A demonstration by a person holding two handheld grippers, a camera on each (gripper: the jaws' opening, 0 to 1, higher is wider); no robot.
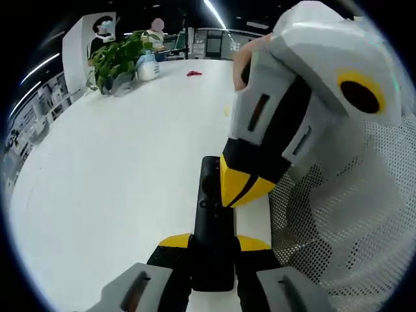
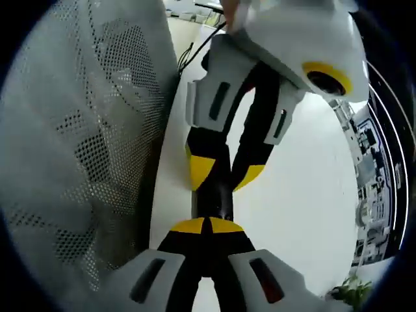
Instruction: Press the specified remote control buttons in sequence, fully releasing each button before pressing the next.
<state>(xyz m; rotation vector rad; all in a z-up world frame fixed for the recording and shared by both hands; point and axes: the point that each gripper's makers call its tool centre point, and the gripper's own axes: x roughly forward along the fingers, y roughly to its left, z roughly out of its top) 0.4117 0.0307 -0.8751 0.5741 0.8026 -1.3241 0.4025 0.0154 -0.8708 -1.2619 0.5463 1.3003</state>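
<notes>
A black remote control (image 1: 212,195) lies lengthwise on the white table (image 1: 117,182). My left gripper (image 1: 213,242) is shut on its near end, a yellow-tipped finger on each side. My right gripper (image 1: 238,187) comes down from the upper right with its yellow tips together, touching the remote's right edge about halfway along. In the right gripper view, my right gripper (image 2: 207,226) is shut, its tips resting on the remote (image 2: 212,200). Just beyond, the left gripper (image 2: 225,173) clamps the remote from the far side. The buttons under the tips are hidden.
White mesh material (image 1: 351,227) hangs close along the table's edge beside the remote and shows again as white mesh (image 2: 84,149). A potted plant (image 1: 117,60), a white container (image 1: 148,67) and a small red item (image 1: 194,73) sit at the far end of the table.
</notes>
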